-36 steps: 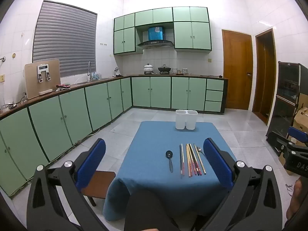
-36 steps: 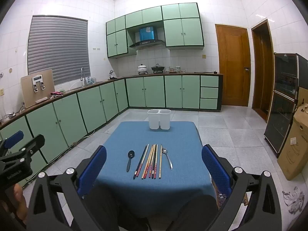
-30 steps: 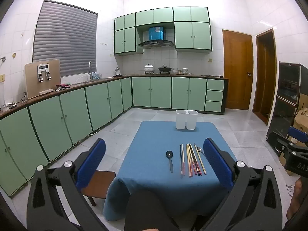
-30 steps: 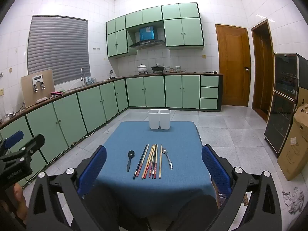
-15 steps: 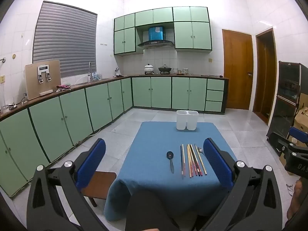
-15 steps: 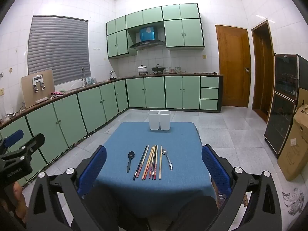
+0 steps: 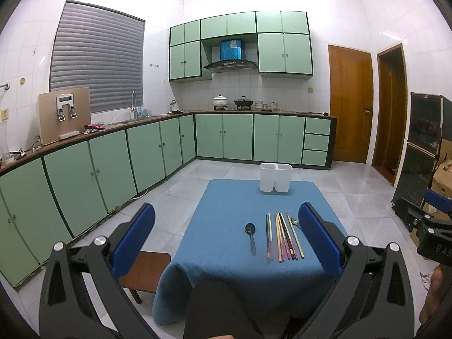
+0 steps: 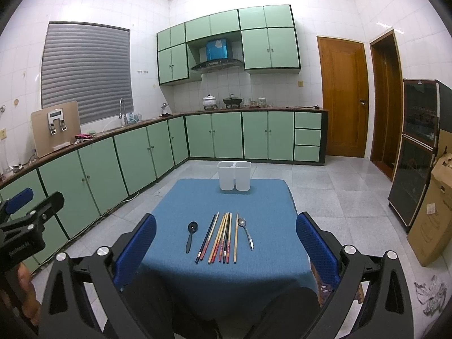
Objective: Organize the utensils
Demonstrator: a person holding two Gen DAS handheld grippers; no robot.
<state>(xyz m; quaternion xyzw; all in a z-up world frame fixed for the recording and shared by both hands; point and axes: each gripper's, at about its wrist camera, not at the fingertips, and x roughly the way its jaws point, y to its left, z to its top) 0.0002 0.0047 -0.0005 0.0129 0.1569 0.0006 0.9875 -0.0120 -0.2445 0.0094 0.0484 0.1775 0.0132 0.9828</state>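
A small table with a blue cloth (image 7: 226, 212) (image 8: 262, 197) carries a black spoon (image 7: 251, 236) (image 8: 191, 234), several chopsticks (image 7: 282, 236) (image 8: 221, 237) and a metal spoon (image 7: 294, 221) (image 8: 245, 230) laid in a row. A white two-compartment holder (image 7: 276, 177) (image 8: 234, 175) stands empty at the far edge. My left gripper (image 7: 226, 240) and right gripper (image 8: 224, 247) are both open and empty, held back from the table's near edge, well short of the utensils.
A wooden stool (image 7: 147, 271) stands at the table's left front corner. Green cabinets (image 7: 113, 163) run along the left and back walls. A dark cabinet (image 8: 415, 163) and a cardboard box (image 8: 432, 214) stand at the right.
Both views have shifted very slightly; the utensils and holder have not moved and both grippers stay open.
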